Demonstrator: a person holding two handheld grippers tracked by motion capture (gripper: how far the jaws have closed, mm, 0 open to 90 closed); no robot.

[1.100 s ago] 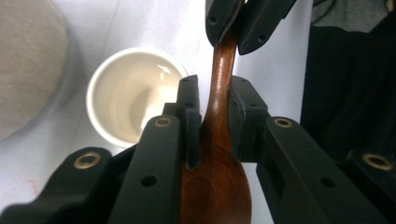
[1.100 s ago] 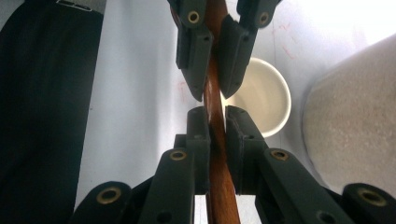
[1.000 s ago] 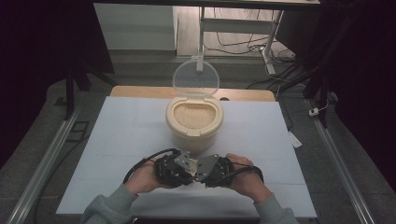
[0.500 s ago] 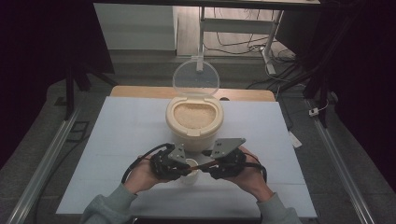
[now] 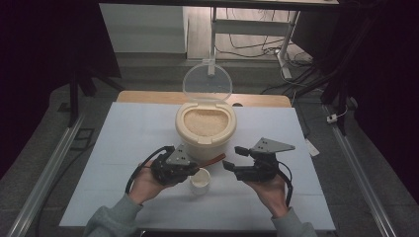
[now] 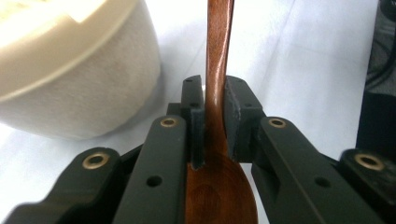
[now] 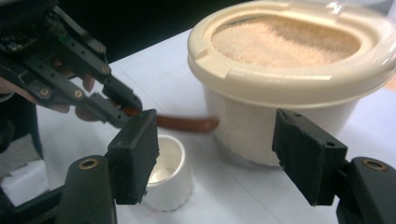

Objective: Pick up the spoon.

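A cream tub (image 5: 205, 129) of rice (image 5: 205, 121) stands mid-table with its clear lid (image 5: 207, 81) swung up. In front of it sits a small white cup (image 5: 200, 180). My left gripper (image 5: 193, 166) is shut on a brown wooden spoon (image 5: 212, 160) just above the cup, and the handle points right toward the tub's base. In the left gripper view the jaws (image 6: 215, 93) clamp the spoon's neck (image 6: 215, 116), with the tub (image 6: 70, 70) at the left. My right gripper (image 5: 231, 158) hangs open to the right of the cup; its view (image 7: 222, 156) shows the tub (image 7: 285, 88), cup (image 7: 168, 172) and spoon handle (image 7: 187, 123).
The white tabletop (image 5: 138, 133) has free room left and right of the tub. A wooden strip (image 5: 148, 97) runs along the far edge. Metal rails (image 5: 54, 163) flank the table, and cables (image 5: 247, 47) lie on the floor behind.
The two grippers were pressed together over the cup. The right one has drawn away to the right and stands open, while the left keeps the spoon.
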